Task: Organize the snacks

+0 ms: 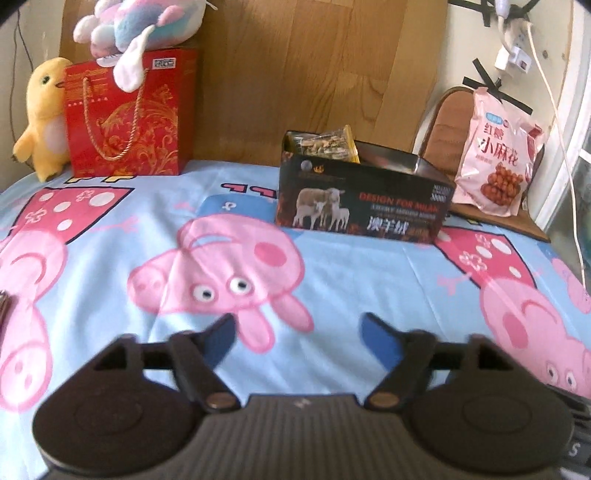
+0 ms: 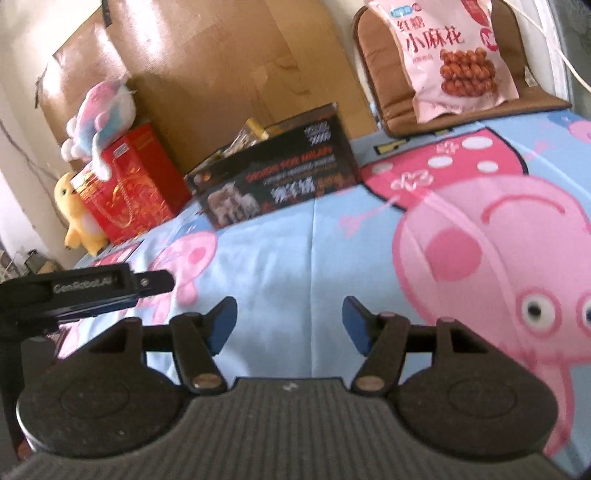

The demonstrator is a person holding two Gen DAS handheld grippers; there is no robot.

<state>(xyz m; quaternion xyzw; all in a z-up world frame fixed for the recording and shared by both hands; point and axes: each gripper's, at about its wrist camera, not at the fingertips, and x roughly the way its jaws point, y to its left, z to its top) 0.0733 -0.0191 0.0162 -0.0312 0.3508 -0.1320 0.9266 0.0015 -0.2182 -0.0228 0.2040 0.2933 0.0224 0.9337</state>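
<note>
A black cardboard box (image 1: 364, 210) with a sheep picture stands open on the pig-print sheet, and a snack packet (image 1: 323, 144) sticks up at its left end. The box also shows in the right wrist view (image 2: 280, 173). A pink snack bag (image 1: 495, 155) leans on a brown chair cushion at the far right, and it also shows in the right wrist view (image 2: 454, 55). My left gripper (image 1: 299, 338) is open and empty, low over the sheet in front of the box. My right gripper (image 2: 290, 325) is open and empty too.
A red gift bag (image 1: 129, 114) stands at the back left with a pastel plush (image 1: 144, 26) on top and a yellow plush chick (image 1: 42, 114) beside it. A brown chair (image 1: 450, 122) is at the back right. The left gripper's body (image 2: 77, 295) shows at the left of the right wrist view.
</note>
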